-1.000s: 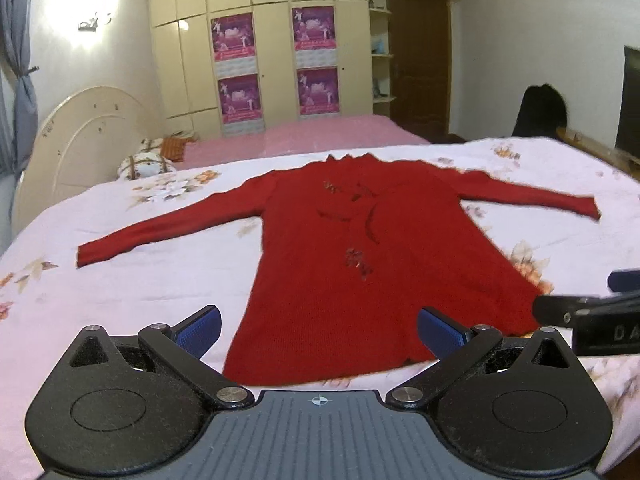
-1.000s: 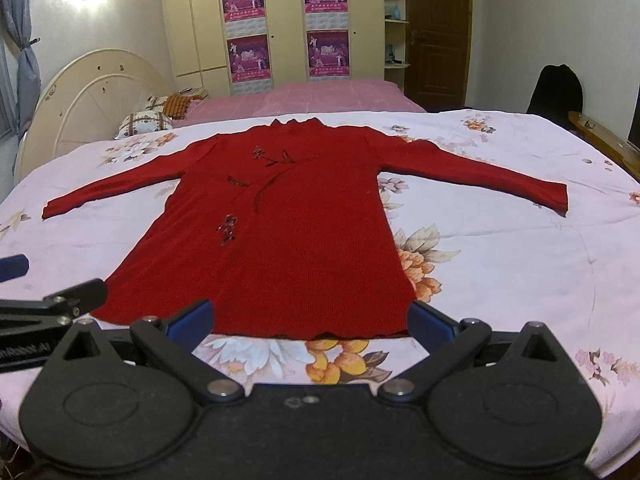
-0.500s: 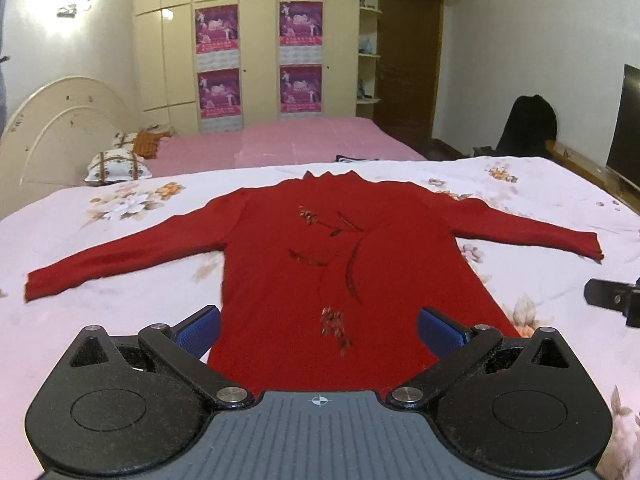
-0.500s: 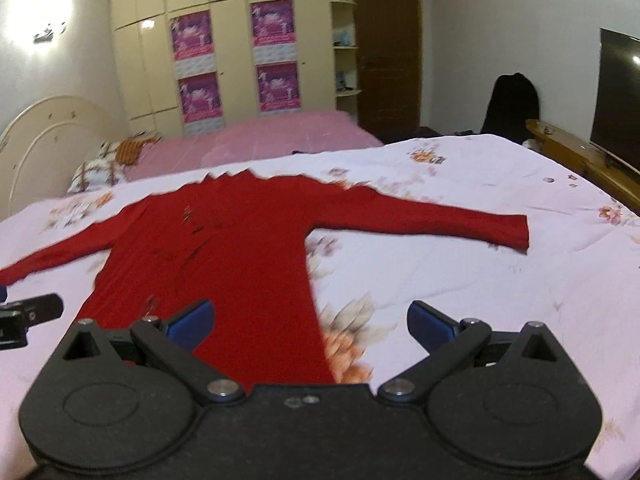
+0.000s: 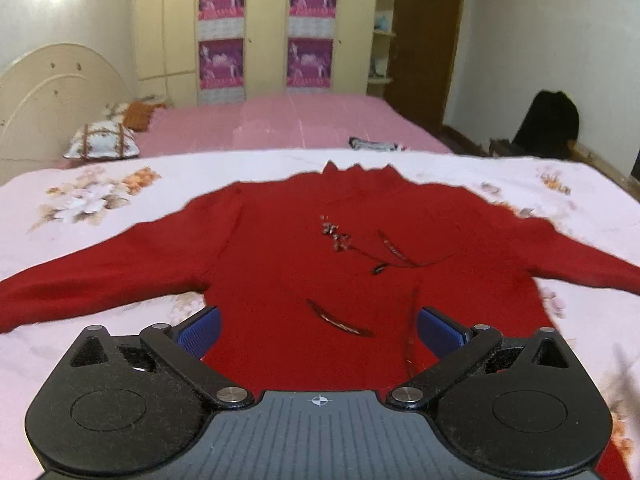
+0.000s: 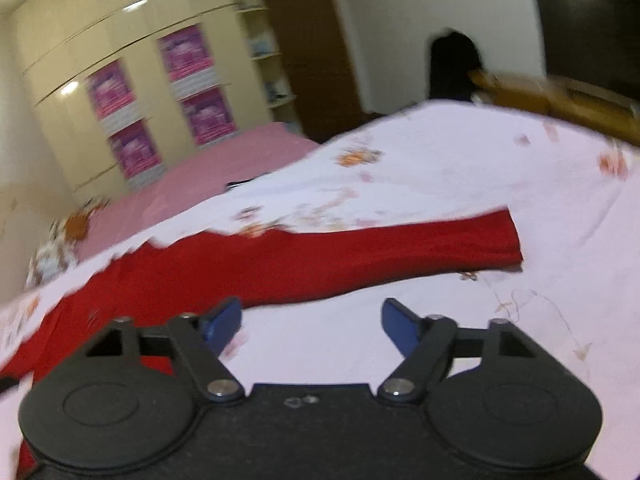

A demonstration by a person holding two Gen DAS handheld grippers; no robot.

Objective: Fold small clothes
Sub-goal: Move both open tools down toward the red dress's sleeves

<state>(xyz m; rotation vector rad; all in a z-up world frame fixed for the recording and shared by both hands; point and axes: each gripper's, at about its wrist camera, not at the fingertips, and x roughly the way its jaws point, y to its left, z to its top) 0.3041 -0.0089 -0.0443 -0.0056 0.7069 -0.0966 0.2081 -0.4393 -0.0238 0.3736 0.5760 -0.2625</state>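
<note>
A red long-sleeved knit top lies flat, front up, on the floral bedspread, collar away from me and both sleeves spread out. My left gripper is open and empty, low over the middle of the top's body. In the right wrist view the top's right sleeve stretches to its cuff. My right gripper is open and empty, just in front of that sleeve, tilted, above bare bedspread.
A second bed with a pink cover and a pillow stands behind. A cream headboard is at the left. A wardrobe with purple posters is at the back. A dark chair and a wooden edge are at the right.
My left gripper has moved forward from the hem over the top's body. My right gripper has swung right and forward toward the right sleeve and tilted. Both stay open.
</note>
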